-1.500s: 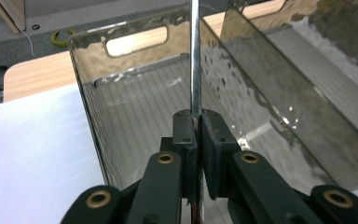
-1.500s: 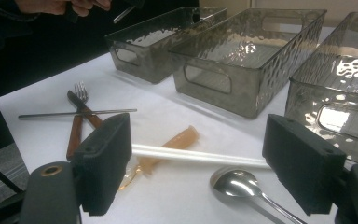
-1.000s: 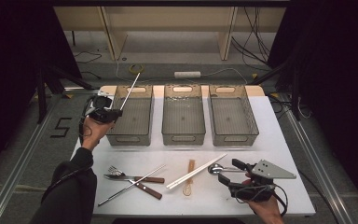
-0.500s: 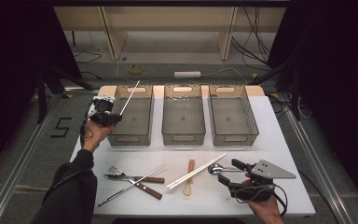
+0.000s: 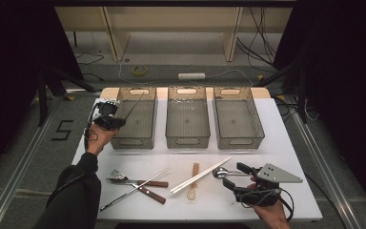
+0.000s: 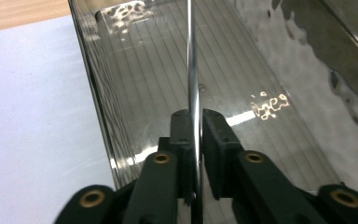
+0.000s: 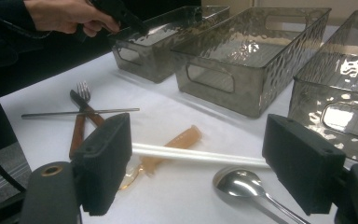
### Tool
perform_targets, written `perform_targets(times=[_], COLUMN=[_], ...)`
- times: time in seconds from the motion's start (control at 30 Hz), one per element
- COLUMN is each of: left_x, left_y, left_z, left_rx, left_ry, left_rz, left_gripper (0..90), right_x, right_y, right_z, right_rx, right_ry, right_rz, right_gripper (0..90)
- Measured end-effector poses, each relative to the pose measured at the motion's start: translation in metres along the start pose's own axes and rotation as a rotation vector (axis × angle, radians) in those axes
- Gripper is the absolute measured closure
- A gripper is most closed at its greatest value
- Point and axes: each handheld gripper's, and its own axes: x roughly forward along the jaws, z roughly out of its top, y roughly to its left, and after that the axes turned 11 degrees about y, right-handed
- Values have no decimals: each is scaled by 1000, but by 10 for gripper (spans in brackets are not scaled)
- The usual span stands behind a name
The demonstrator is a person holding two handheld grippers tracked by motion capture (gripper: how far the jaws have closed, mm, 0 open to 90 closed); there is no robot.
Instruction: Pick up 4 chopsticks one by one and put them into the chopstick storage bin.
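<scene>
Supporting surface: white table [image 5: 290, 143], under both tools.
Left bin [image 5: 131, 141]: grey see-through, right below and ahead of the left gripper [image 5: 123, 122]; two like bins farther off beside it.
Left gripper: held over the near left corner of the left bin, pointing along the bin's length.
Left gripper jaws: have just been opening; now only a little apart, with the metal chopstick [image 6: 192, 70] standing between them and a thin dark gap on one side of it, so no real pinch anymore.
Metal chopstick: between the left jaws, reaching forward from the tips over the inside of the left bin; far end too thin to say if touching the floor.
Right gripper [image 5: 232, 174]: low over the near right part of the table, jaws spread wide, pinching nothing.
White chopsticks [image 5: 200, 175]: lying just ahead of the right jaws.
Spoon [image 5: 221, 172]: bowl on the table between the right jaws, not touched by the pads.
</scene>
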Motion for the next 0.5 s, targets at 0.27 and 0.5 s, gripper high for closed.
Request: perform_targets(times=[0.27,0.5], left_x=[-17,-35], left_y=[-5,-20], left_z=[-6,-25], left_rx=[-14,15], left_ry=[-27,-59], left_rz=[-74,-156], left_gripper=[548,387], right_x=[-1,0], right_y=[0,1], right_z=[0,0], right_rx=[-1,-1], right_ry=[2,3], right_rz=[-1,-2], right_gripper=[249,249])
